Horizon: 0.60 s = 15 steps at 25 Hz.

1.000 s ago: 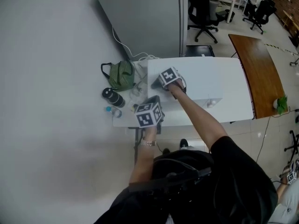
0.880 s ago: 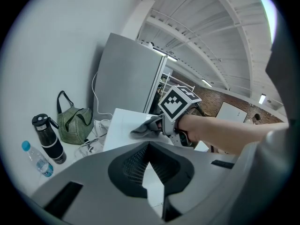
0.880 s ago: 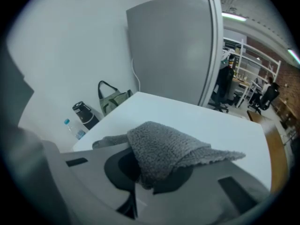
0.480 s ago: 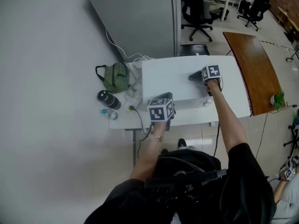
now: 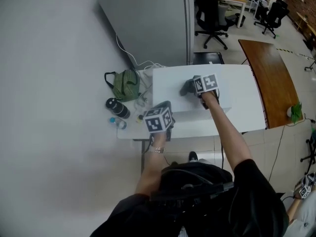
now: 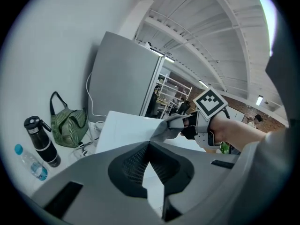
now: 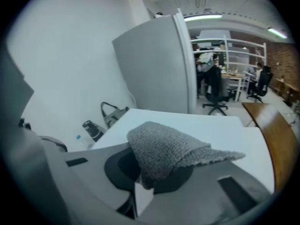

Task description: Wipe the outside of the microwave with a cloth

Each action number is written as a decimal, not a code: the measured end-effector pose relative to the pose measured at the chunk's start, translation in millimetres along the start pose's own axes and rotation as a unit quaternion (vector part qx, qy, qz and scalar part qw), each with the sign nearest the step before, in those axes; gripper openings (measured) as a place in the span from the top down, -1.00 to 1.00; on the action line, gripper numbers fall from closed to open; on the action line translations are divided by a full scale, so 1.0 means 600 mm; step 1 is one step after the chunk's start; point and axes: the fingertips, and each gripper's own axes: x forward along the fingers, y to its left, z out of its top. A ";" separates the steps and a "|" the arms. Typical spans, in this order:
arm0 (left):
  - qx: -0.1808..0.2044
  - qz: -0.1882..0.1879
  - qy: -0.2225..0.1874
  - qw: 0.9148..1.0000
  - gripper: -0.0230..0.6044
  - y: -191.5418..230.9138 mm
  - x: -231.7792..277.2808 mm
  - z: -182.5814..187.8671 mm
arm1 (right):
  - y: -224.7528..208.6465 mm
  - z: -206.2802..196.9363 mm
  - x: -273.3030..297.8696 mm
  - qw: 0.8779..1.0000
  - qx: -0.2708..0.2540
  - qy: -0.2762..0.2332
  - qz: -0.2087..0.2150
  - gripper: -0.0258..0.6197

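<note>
Right hand-held gripper (image 5: pixel 187 88) clamps the grey cloth (image 7: pixel 171 149) on the microwave (image 5: pixel 168 85) top. Left hand-held gripper (image 6: pixel 149 149) — nearer — is closed, empty.

Room: plain white wall (image 5: pixel 49 58) at left, tall grey partition panel (image 5: pixel 153 19) behind the white desk (image 5: pixel 244 105), brown wooden table (image 5: pixel 271 73) just right of it on pale tiled floor (image 5: pixel 256 149), black office chairs (image 5: pixel 212 14) beyond, strip lights (image 7: pixel 204 17) on a white beamed ceiling
</note>
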 end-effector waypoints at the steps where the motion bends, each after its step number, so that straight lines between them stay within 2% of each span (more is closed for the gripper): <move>1: -0.002 0.010 0.000 1.000 0.95 0.015 -0.012 -0.004 | 0.059 0.005 0.021 0.999 -0.013 0.002 0.031 0.85; 4: -0.009 0.038 0.000 0.999 0.95 0.050 -0.042 -0.015 | 0.201 -0.002 0.077 0.994 -0.047 0.027 0.094 0.85; 6: -0.014 0.053 0.000 0.998 0.95 0.071 -0.056 -0.020 | 0.255 -0.016 0.106 0.991 -0.065 0.045 0.110 0.85; 8: -0.016 0.066 0.002 0.998 0.95 0.088 -0.067 -0.025 | 0.279 -0.030 0.128 0.989 -0.079 0.060 0.109 0.85; 11: -0.018 0.079 0.013 0.997 0.95 0.104 -0.070 -0.040 | 0.260 -0.043 0.142 0.989 -0.099 0.075 0.082 0.85; 15: -0.020 0.073 0.028 0.997 0.95 0.095 -0.050 -0.058 | 0.171 -0.057 0.125 0.992 -0.086 0.079 0.048 0.85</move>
